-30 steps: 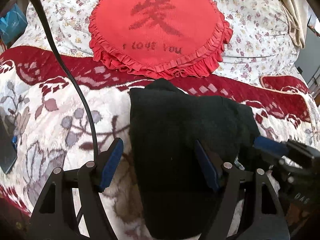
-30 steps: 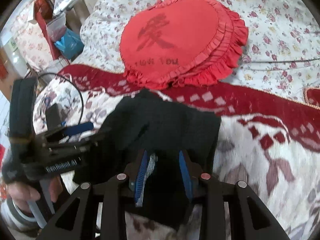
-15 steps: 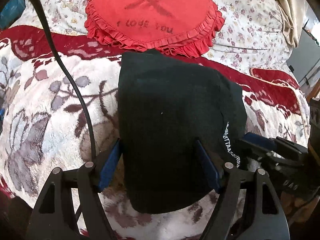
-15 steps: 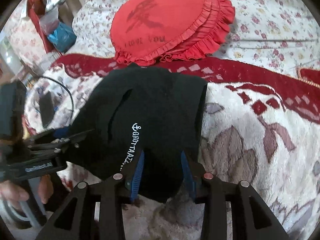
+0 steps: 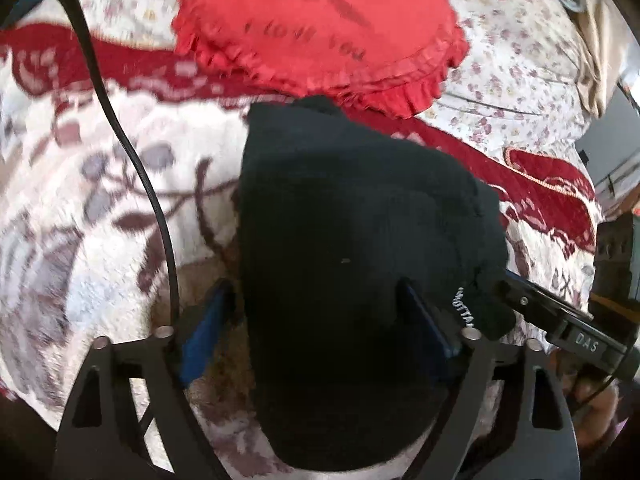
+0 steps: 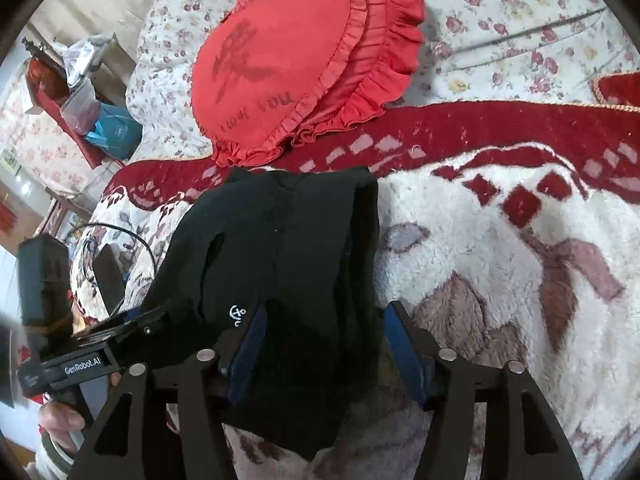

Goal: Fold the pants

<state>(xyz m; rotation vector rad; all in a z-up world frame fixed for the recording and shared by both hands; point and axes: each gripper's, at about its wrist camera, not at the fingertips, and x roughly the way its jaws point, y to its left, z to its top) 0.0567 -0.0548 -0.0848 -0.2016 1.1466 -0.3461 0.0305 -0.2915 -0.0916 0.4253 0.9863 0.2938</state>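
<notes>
The black pants lie folded into a compact block on the white and red floral blanket; they also show in the right wrist view, with a small white anchor logo. My left gripper is open, its blue pads on either side of the near end of the pants. My right gripper is open, with the pants' near edge lying between its pads. The right gripper also shows at the right of the left wrist view. The left gripper also shows at the left of the right wrist view.
A red heart-shaped frilled cushion lies just beyond the pants; it also shows in the right wrist view. A black cable runs over the blanket on the left. A dark flat device lies near the bed's left edge.
The right gripper has opened and let go of the pants' edge. Both grippers have drawn back toward the near end of the folded pants. The left jaws stay open.
</notes>
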